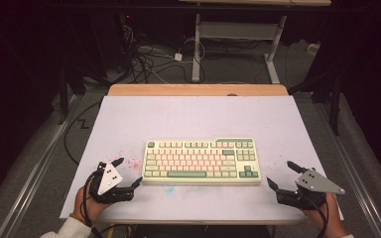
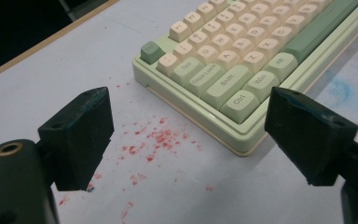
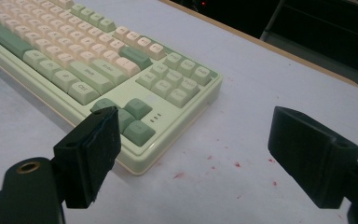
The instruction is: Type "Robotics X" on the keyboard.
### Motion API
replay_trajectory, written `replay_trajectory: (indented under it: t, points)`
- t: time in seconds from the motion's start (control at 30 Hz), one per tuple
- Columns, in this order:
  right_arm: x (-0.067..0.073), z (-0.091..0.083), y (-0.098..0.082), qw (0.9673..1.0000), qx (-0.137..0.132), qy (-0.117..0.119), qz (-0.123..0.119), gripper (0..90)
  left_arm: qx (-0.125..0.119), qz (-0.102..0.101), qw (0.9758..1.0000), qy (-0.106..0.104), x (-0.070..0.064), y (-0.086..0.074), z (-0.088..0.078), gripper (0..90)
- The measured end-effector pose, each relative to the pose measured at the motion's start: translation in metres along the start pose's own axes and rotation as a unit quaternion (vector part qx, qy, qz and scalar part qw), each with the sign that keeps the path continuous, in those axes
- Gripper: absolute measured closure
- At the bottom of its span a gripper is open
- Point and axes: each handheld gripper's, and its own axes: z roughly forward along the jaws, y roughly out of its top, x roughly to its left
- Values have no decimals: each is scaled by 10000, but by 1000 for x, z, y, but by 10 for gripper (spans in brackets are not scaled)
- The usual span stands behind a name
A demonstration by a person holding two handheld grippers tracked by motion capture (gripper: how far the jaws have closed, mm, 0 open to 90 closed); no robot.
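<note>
At either end of the keyboard (image 1: 202, 161), lying mid-table, my left gripper (image 1: 128, 172) and right gripper (image 1: 282, 175) stand wide and empty; I should close in level and evenly, pads square on the case edges, avoiding keys.

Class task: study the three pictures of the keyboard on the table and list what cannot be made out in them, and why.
- Pale green and cream plastic keyboard: key legends too small in the high view.
- Its right end: cut off by the left gripper view's edge.
- Its left end: cut off by the right gripper view's edge.
- Room beyond the white table: too dark.
</note>
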Motion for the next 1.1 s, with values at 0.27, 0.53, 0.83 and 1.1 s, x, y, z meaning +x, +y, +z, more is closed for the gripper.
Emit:
replay_trajectory:
  t: [0.27, 0.53, 0.83, 1.1]
  points:
    - [2, -3, 3, 10000, -85, -21, -40, 201, -41, -8, 10000, 47, 0, -1, -1, 149]
    - [2, -3, 3, 10000, -50, -53, -36, 206, -140, -19, 9999, 33, -1, 1, -2, 148]
    - [1, -2, 7, 9998, -153, 98, 11, 237, -53, 27, 10000, -24, -5, 1, -5, 148]
    - [1, 3, 10, 9997, -144, 210, -49, 244, 69, -42, 10000, -32, -1, 1, -2, 149]
